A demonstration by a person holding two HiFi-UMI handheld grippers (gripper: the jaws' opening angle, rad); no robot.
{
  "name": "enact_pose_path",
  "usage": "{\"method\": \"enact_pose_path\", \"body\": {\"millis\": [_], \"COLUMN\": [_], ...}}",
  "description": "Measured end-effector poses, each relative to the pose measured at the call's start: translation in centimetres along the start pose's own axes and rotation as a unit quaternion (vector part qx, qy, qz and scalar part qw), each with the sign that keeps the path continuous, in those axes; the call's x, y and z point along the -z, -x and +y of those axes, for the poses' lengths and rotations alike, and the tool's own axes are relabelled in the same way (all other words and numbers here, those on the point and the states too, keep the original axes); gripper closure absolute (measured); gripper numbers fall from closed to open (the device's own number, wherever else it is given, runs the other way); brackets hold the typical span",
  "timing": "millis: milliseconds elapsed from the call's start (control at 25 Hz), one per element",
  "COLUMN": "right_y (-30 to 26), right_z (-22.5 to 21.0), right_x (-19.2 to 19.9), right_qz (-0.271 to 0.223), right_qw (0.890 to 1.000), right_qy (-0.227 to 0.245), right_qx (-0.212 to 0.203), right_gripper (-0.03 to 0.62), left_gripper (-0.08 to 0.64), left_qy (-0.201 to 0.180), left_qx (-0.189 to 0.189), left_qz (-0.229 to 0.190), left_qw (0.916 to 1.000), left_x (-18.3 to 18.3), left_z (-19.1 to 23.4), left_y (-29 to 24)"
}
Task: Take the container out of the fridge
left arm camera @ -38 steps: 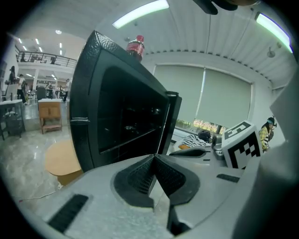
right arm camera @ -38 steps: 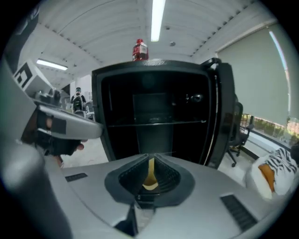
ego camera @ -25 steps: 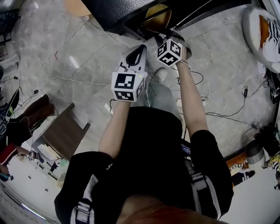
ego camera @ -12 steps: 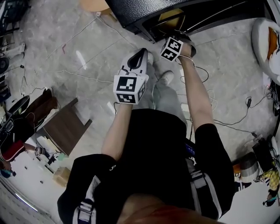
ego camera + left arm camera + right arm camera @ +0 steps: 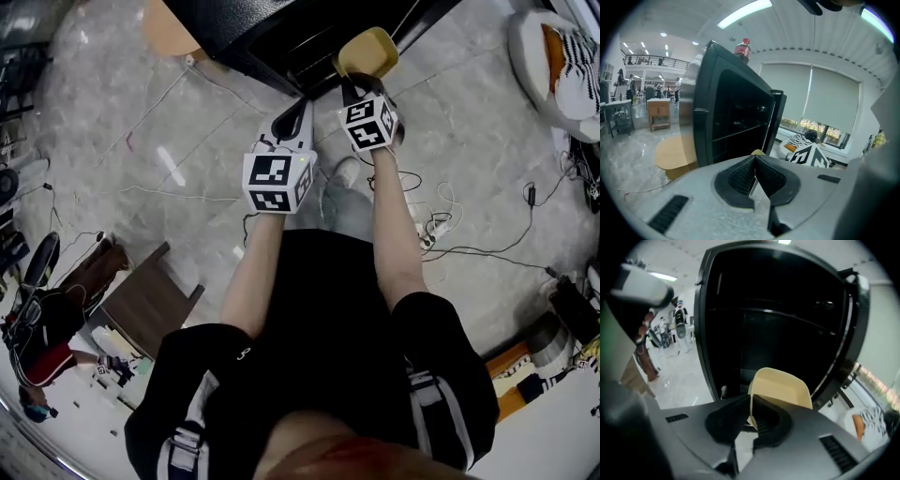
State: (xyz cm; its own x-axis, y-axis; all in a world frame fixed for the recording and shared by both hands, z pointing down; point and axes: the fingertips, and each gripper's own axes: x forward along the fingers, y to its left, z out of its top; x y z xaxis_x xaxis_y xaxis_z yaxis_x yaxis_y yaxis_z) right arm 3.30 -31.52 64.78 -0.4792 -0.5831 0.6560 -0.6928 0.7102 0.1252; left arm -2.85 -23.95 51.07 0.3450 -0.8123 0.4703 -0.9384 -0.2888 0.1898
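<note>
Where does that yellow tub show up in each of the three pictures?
Head view: the yellow container is at top centre, just ahead of the right gripper.
Left gripper view: only a sliver of it shows above the jaw tips.
Right gripper view: centre, its wall pinched between the jaws.
Shared landmark: the black fridge.

"What's round the brown side table?"

"Pale marble floor under it, and a dark cable trailing well off to its right."

"Farther out?"

"A round tan table well beyond it. A white cushion lies far to its right, with something striped on it."
</note>
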Motion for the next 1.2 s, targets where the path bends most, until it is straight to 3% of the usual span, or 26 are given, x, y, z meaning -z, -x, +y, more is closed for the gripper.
{"method": "enact_pose_path", "body": {"millis": [80, 200, 360, 600, 720, 920, 1200], "right_y": [3.2, 8.4, 16.4, 29.0, 32.8, 37.0, 37.8], "right_z": [-2.2, -6.2, -11.3, -17.4, -18.8, -20.1, -20.8], "right_x": [-0.1, -0.4, -2.0, -6.9, -8.5, -10.9, -13.3], "right_qz": [-0.026, -0.07, -0.14, -0.265, -0.301, -0.341, -0.359], "right_qw": [0.997, 0.982, 0.957, 0.91, 0.895, 0.88, 0.879], "right_qy": [-0.069, -0.152, -0.209, -0.249, -0.251, -0.234, -0.209], "right_qx": [0.033, 0.089, 0.144, 0.198, 0.214, 0.232, 0.233], "right_gripper": [0.571, 0.571, 0.571, 0.571, 0.571, 0.571, 0.571], "left_gripper": [0.552, 0.552, 0.552, 0.552, 0.552, 0.552, 0.552], "left_qy": [-0.006, -0.015, -0.022, -0.039, -0.05, -0.067, -0.078], "left_qx": [0.013, 0.038, 0.064, 0.104, 0.116, 0.125, 0.113], "left_qz": [-0.011, -0.037, -0.075, -0.154, -0.191, -0.225, -0.239], "left_qw": [0.9998, 0.9985, 0.9949, 0.9819, 0.9733, 0.9641, 0.9614], "left_x": [-1.0, -3.1, -6.6, -14.7, -18.2, -21.5, -23.4], "left_z": [-1.6, -4.1, -8.0, -13.8, -15.7, -17.5, -16.7], "left_y": [-0.7, -1.9, -2.5, -1.9, -1.1, -0.1, -0.1]}}
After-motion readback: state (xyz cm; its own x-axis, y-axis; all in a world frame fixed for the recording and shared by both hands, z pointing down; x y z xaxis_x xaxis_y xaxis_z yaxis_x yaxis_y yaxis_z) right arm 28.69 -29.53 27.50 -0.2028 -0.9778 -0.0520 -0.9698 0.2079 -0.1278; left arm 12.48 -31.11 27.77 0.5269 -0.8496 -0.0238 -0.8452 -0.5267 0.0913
